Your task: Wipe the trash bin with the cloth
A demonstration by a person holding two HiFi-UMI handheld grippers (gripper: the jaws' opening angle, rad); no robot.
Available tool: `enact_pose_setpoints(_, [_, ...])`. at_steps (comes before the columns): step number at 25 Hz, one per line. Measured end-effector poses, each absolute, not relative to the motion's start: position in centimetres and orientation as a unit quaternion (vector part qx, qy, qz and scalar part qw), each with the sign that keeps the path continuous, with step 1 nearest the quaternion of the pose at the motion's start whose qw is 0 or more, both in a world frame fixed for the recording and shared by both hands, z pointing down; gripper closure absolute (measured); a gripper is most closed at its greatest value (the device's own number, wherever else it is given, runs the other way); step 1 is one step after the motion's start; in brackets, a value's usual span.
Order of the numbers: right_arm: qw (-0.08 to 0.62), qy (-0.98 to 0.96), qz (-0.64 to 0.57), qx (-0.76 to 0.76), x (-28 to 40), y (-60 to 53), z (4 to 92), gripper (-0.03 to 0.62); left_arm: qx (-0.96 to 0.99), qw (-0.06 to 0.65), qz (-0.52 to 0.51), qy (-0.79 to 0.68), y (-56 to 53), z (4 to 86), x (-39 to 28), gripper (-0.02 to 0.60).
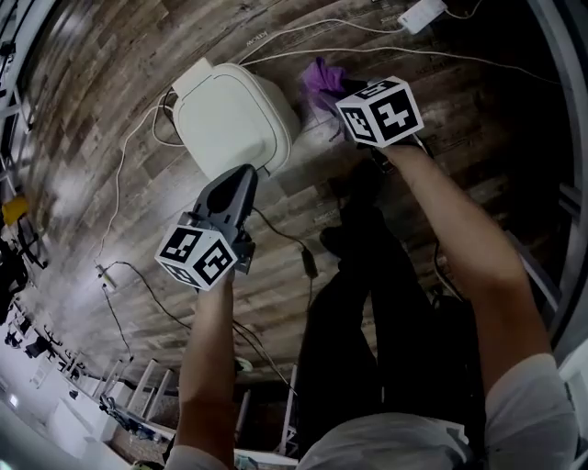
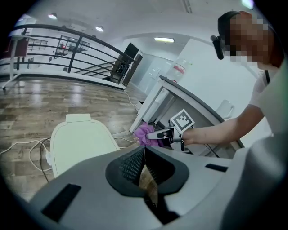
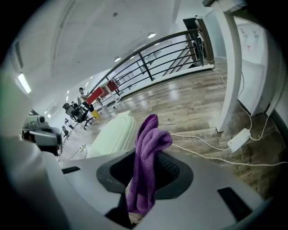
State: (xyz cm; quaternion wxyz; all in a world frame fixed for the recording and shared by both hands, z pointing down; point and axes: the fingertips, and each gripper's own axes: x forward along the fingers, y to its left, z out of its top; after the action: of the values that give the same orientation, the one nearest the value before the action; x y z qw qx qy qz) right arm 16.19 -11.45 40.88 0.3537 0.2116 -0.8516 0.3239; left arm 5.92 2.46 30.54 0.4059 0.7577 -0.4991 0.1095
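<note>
The trash bin (image 1: 234, 119) is a white, rounded box with a closed lid, standing on the wood floor. In the left gripper view the bin (image 2: 78, 143) lies ahead at the left. In the right gripper view the bin (image 3: 114, 132) sits behind the cloth. My right gripper (image 1: 329, 92) hangs just right of the bin, shut on a purple cloth (image 1: 322, 78). The cloth (image 3: 146, 152) stands bunched up between the jaws of the right gripper (image 3: 146, 179). My left gripper (image 1: 246, 176) is shut and empty, its tip just in front of the bin's near edge. The left gripper (image 2: 144, 168) shows its jaws pressed together.
White cables and a power strip (image 1: 421, 14) lie on the floor beyond and beside the bin. A white post (image 3: 231, 67) rises to the right, with the power strip (image 3: 241, 139) at its foot. A railing (image 3: 166, 58) runs behind. The person's dark trousers (image 1: 367, 303) are below.
</note>
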Motion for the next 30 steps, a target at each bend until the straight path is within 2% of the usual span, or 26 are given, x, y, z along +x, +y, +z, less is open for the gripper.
enact_pose_setpoints(4, [0.337,-0.855,0.32,0.23,16.9,-11.9,40.0,0.484,0.765,0.404,0.113,-0.489,4.2,31.0,6.7,0.577])
enact_pose_setpoints(13, [0.393,-0.872,0.218,0.192,16.2,-10.0,36.8,0.484,0.764,0.411,0.122,-0.482,7.5,28.3,6.6,0.577])
enact_pose_setpoints(19, [0.423,-0.882,0.156,0.134,13.2,-13.3,41.0,0.484,0.757,0.41,0.15,-0.486,3.6,29.9,6.2,0.577])
enact_pose_setpoints(30, [0.465,-0.879,0.109,-0.013,7.2,-16.3,48.2,0.484,0.708,0.469,0.167,-0.501,-2.6,34.6,5.7,0.577])
